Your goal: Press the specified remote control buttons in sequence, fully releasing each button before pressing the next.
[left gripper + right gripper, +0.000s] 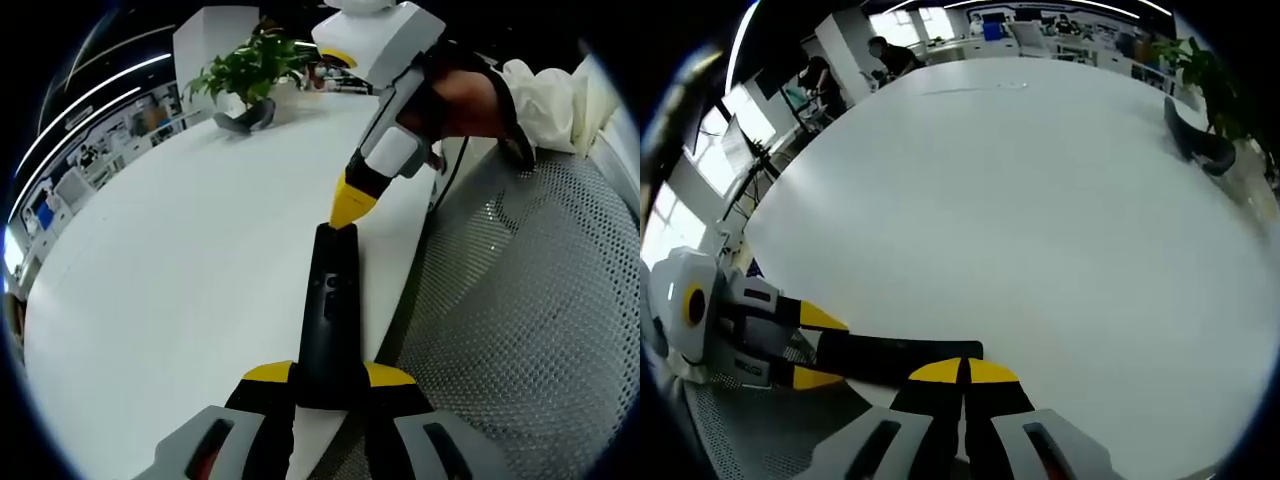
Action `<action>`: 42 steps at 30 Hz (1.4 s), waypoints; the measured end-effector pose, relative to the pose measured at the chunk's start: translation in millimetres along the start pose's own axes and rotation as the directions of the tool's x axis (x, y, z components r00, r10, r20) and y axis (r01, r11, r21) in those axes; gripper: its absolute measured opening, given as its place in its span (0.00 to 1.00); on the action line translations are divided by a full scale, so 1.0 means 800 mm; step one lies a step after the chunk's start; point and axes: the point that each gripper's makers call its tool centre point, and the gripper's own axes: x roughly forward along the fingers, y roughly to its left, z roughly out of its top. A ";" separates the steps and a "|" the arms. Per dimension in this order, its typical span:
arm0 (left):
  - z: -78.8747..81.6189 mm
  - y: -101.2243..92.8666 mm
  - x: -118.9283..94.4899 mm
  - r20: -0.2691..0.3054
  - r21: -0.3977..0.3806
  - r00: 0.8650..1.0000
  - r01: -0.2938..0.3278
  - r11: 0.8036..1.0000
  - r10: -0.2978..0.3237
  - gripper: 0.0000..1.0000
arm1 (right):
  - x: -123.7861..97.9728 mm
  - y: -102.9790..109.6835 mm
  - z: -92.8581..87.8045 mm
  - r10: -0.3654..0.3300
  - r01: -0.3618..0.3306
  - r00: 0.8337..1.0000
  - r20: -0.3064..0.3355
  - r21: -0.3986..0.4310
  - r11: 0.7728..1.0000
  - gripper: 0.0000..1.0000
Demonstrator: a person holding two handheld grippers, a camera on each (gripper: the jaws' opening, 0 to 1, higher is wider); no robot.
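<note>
The left tongs (330, 385) gripped one end of a black remote (328, 310) held over the white surface (180, 260). Its length ran straight away towards the right tongs (350, 205), which were clenched, tips at its far end.

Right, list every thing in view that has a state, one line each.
remote control: lying on the white table, near end clamped.
left tongs: shut on the remote control.
right tongs: shut, tip at the remote's far end.
potted plant: upright at the table's far edge.
</note>
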 end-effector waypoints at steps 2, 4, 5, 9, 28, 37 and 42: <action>0.000 0.000 0.000 0.000 -0.001 1.000 0.000 1.000 0.000 0.24 | -0.001 0.001 0.000 -0.001 0.001 1.000 -0.003 -0.004 1.000 0.00; 0.000 0.000 0.000 0.000 -0.001 1.000 0.000 1.000 0.000 0.24 | -0.001 0.001 0.000 -0.001 0.001 1.000 -0.006 -0.005 1.000 0.00; 0.000 0.000 0.000 0.000 -0.001 1.000 -0.001 1.000 0.001 0.24 | -0.001 0.001 0.000 -0.001 0.001 1.000 -0.007 -0.007 1.000 0.00; 0.000 0.000 0.000 0.000 -0.001 1.000 -0.001 1.000 0.001 0.24 | -0.003 0.004 0.005 0.006 -0.006 1.000 0.015 -0.016 1.000 0.00; 0.001 0.000 0.000 0.000 -0.001 1.000 -0.001 1.000 0.001 0.24 | 0.005 0.015 0.002 0.028 -0.028 1.000 -0.005 -0.083 0.996 0.00; 0.001 0.000 0.000 0.000 -0.001 1.000 0.000 1.000 0.000 0.24 | 0.005 0.015 0.002 0.038 -0.038 0.999 0.000 -0.059 0.998 0.00; 0.001 0.000 0.001 0.000 -0.001 1.000 0.000 1.000 0.000 0.24 | 0.005 0.014 0.002 0.050 -0.050 0.999 0.004 -0.031 0.998 0.00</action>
